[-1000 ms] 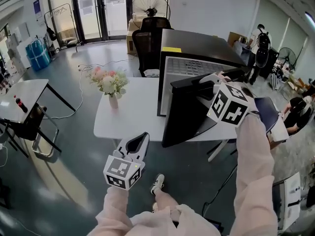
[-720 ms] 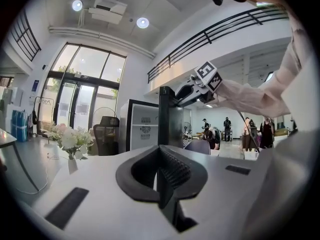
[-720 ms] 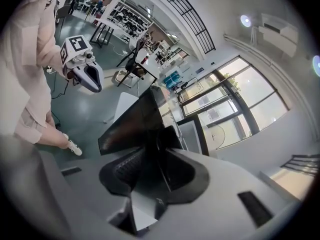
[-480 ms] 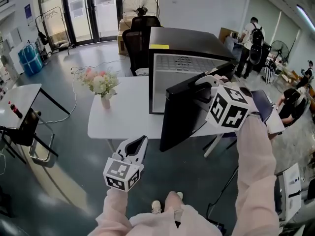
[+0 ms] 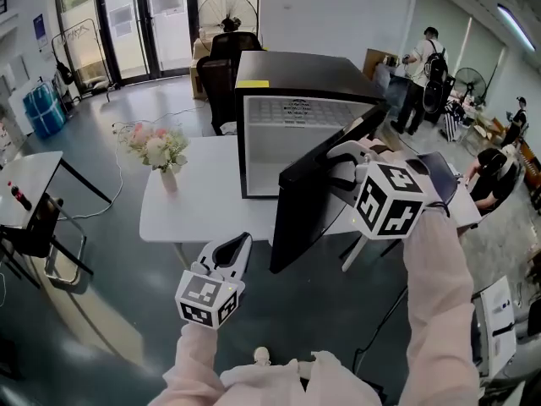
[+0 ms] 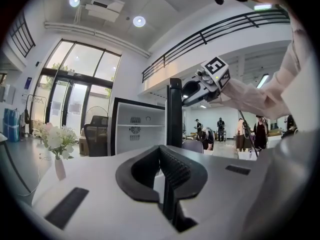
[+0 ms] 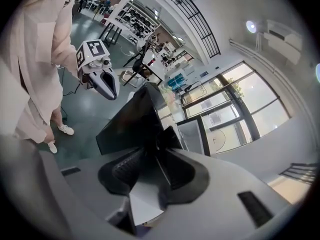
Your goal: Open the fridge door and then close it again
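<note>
The fridge point(image 5: 296, 66) stands on the white tabletop point(image 5: 203, 201), its black fridge door point(image 5: 304, 201) swung wide from the cabinet front. My right tongs point(image 5: 341, 166) straddle the door's top edge, away from the hinge. Their jaws have just been opening, so I judge the edge sits loosely between them. My left tongs point(image 5: 241, 245) hang low in front of the fridge, closed and empty. Opening looks done. Next I must push the door back until it meets the fridge.
</note>
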`<state>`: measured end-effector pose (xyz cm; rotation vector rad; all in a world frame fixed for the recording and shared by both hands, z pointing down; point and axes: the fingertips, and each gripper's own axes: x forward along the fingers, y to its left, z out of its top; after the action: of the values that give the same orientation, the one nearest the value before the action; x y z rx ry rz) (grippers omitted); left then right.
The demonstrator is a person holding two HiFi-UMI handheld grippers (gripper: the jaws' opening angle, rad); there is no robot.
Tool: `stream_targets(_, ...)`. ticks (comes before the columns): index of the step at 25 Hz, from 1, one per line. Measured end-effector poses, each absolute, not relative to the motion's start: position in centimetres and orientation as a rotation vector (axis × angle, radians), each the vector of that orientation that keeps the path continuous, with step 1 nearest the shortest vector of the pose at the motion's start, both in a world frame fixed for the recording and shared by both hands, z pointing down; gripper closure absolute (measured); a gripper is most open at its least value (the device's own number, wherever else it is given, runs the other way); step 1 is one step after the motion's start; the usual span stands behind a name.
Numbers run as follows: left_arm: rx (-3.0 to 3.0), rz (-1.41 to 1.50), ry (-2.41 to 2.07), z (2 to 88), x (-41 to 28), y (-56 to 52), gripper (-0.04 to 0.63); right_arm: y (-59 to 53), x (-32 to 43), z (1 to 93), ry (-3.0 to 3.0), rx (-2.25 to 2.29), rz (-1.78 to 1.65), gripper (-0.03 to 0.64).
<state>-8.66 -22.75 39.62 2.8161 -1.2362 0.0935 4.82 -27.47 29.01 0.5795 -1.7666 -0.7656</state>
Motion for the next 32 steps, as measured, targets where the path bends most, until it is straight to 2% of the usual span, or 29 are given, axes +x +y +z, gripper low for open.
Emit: stream_targets(32,2.784,0.121,-1.260,39.6,0.6,-15.1,0.584,-19.2,13.4,29.3,-1.710,0.491,-0.874,0.477)
